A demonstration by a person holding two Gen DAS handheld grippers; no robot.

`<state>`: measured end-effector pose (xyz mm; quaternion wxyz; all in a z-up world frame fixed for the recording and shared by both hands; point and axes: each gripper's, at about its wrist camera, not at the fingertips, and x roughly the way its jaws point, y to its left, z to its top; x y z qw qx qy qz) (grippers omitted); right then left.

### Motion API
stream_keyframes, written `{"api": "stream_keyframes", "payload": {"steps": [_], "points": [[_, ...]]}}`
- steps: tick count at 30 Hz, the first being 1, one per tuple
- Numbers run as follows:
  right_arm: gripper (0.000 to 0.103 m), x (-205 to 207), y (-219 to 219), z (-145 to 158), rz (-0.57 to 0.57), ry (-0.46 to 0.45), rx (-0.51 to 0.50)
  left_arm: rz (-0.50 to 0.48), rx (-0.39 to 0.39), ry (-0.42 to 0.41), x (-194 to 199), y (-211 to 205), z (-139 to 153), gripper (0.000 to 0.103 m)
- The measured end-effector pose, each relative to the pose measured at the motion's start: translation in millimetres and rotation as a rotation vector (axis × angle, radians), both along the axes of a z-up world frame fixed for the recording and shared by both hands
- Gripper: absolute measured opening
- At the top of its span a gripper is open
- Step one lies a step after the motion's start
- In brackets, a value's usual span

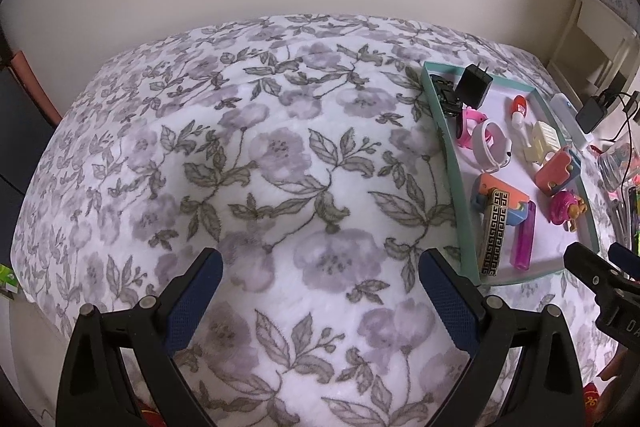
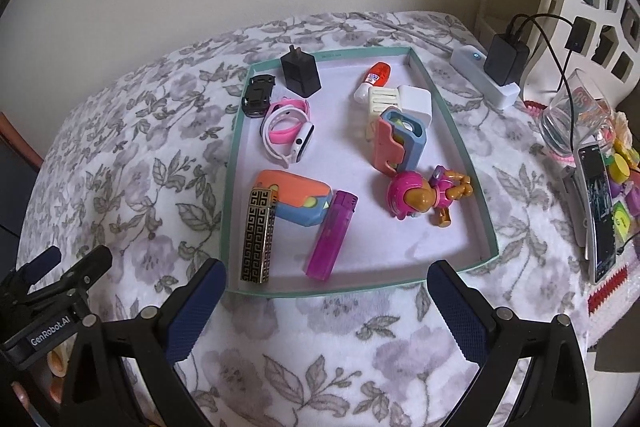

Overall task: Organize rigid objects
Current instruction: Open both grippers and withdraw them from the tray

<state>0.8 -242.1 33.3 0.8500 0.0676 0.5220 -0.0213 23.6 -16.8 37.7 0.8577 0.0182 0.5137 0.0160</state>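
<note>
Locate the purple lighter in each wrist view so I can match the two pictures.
Left wrist view: purple lighter lies at right, in the near end of the teal tray, right of the black-and-gold patterned case.
Right wrist view: purple lighter lies centre, near the tray's front wall.
Shared landmark: the patterned case, just left of the lighter in both views.
</note>
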Motion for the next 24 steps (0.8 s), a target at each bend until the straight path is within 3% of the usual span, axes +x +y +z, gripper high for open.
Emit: {"api": "stream_keyframes", "payload": {"steps": [11,24], "points": [[0.102,-5.1,4.1,2.6,0.010,-0.008,-0.014,-0.013,0.015,-0.042,-7.5,-4.5,8.6,0.099],[0.102,-7.1,6.0,4.1,0.015,-0.010,-0.020,0.010,0.024,-0.036,-7.6,-2.0,8.4,0.098]]}}
